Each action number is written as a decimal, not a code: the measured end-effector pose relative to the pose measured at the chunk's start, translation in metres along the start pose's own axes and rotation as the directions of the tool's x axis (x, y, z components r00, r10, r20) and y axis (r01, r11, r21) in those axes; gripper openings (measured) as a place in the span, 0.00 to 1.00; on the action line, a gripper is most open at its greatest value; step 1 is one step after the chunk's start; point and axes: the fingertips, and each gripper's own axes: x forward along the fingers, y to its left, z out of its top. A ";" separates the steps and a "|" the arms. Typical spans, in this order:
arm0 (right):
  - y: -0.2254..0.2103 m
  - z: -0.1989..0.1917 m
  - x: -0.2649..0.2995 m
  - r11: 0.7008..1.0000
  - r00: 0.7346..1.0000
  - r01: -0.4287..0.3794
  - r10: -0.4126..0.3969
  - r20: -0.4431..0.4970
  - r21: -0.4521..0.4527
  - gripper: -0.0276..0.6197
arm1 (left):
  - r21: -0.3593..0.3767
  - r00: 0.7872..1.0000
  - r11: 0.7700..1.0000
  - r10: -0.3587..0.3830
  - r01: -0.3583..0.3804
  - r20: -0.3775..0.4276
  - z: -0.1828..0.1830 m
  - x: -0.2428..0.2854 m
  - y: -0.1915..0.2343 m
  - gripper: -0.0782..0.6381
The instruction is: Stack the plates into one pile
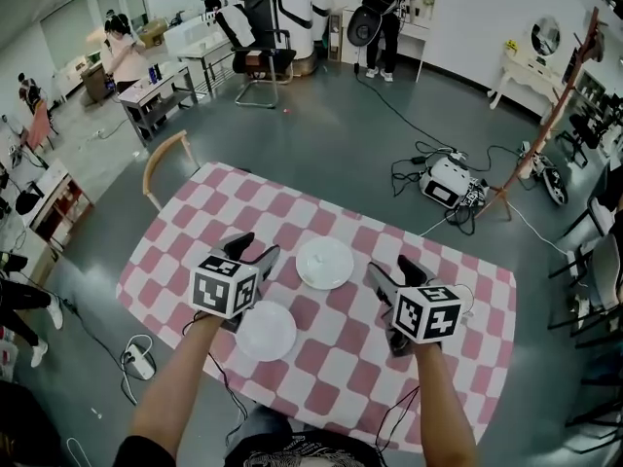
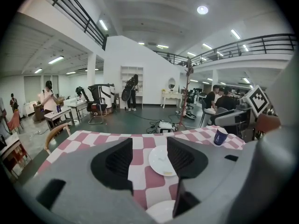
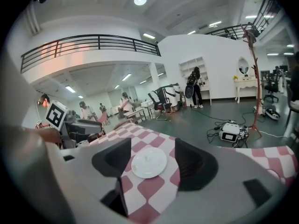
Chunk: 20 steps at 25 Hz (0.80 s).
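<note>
Two white plates lie apart on the pink-and-white checked table (image 1: 458, 377). One plate (image 1: 324, 262) sits mid-table; the other plate (image 1: 266, 330) lies nearer me, to its left. My left gripper (image 1: 253, 249) hovers open above the table, just left of the far plate and beyond the near one. In the left gripper view the far plate (image 2: 162, 160) shows between the empty jaws and the near plate (image 2: 161, 212) sits at the bottom edge. My right gripper (image 1: 393, 269) is open to the right of the far plate, which appears ahead between its jaws (image 3: 149, 163).
A dark blue cup (image 2: 220, 136) stands near the table's right edge. A wooden chair (image 1: 165, 159) is at the table's far left corner. Cables and a white device (image 1: 448, 181) lie on the floor beyond, next to a coat stand (image 1: 560, 105). People stand farther off.
</note>
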 end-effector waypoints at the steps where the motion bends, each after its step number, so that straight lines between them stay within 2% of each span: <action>1: -0.001 -0.002 0.004 1.000 1.000 0.002 -0.002 -0.007 0.008 0.50 | 0.000 1.000 1.000 -0.011 0.011 -0.011 -0.002 0.005 0.003 0.44; 6: -0.003 -0.012 0.029 0.998 0.999 0.025 -0.022 -0.038 0.060 0.51 | -0.013 0.994 0.995 -0.095 0.094 -0.060 -0.013 0.038 0.019 0.44; 12: -0.003 -0.031 0.060 0.990 0.995 0.056 -0.044 -0.089 0.130 0.53 | -0.056 0.971 0.977 -0.211 0.206 -0.112 -0.029 0.079 0.026 0.45; 17: -0.008 -0.056 0.083 0.977 0.988 0.075 -0.045 -0.146 0.202 0.53 | -0.113 0.938 0.950 -0.307 0.292 -0.162 -0.047 0.110 0.023 0.45; 20: -0.010 -0.071 0.094 0.963 0.983 0.080 -0.033 -0.182 0.257 0.53 | -0.181 0.910 0.925 -0.367 0.335 -0.191 -0.060 0.128 0.020 0.45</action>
